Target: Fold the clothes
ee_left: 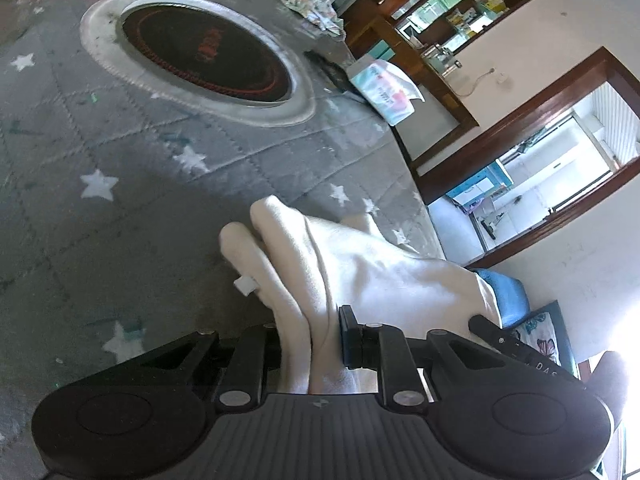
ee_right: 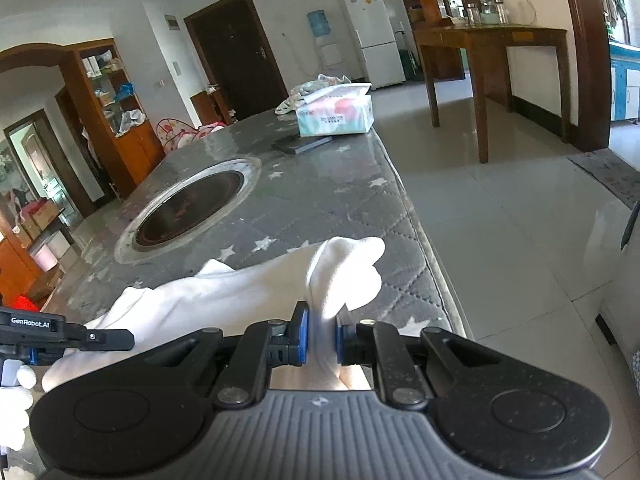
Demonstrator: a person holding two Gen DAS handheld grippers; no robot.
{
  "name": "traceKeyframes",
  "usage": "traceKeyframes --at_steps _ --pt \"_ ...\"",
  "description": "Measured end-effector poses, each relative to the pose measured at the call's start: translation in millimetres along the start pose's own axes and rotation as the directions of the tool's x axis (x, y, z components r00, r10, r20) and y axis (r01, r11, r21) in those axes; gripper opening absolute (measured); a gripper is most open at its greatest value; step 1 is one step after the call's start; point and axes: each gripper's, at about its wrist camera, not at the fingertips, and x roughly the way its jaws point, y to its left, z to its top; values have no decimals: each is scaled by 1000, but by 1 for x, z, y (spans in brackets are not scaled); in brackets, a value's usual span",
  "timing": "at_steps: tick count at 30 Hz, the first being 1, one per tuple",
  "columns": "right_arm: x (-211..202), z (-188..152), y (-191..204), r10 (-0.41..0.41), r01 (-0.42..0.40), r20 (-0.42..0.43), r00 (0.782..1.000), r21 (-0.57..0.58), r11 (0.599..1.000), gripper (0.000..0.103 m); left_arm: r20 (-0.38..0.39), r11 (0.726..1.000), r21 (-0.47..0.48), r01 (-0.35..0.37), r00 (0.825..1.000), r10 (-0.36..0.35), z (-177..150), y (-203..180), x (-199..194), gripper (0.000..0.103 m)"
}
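Both pairs of fingers pinch one white garment (ee_right: 240, 292): my left gripper (ee_left: 308, 344) clamps a bunched fold, my right gripper (ee_right: 322, 338) another. It drapes over the near edge of the grey star-patterned table cover (ee_right: 320, 200). Beyond it sits one round cooktop (ee_right: 192, 210), then one dark flat object (ee_right: 302, 144) and one tissue pack (ee_right: 336, 114).

Between the right gripper (ee_right: 322, 340) fingers, the white garment (ee_right: 240, 292) hides the pad faces. The left gripper (ee_left: 310, 344) near-side finger is covered by cloth. Lettering on the tissue pack (ee_right: 336, 116) ahead is too small to read. The garment's lower end runs under both tool bodies.
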Motion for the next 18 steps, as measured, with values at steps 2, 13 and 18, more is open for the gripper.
traceKeyframes --at_steps 2,13,18 --pt "3 1 0 -4 4 0 1000 -2 1000 12 5 1000 -4 -2 1000 2 3 1 0 19" --pt "19 4 3 -56 55 -22 998 -51 997 22 28 999 15 -36 999 36 6 5 -2 36" --pt "8 2 14 -97 98 11 995 -135 986 33 63 994 69 -90 994 85 7 2 -12 47"
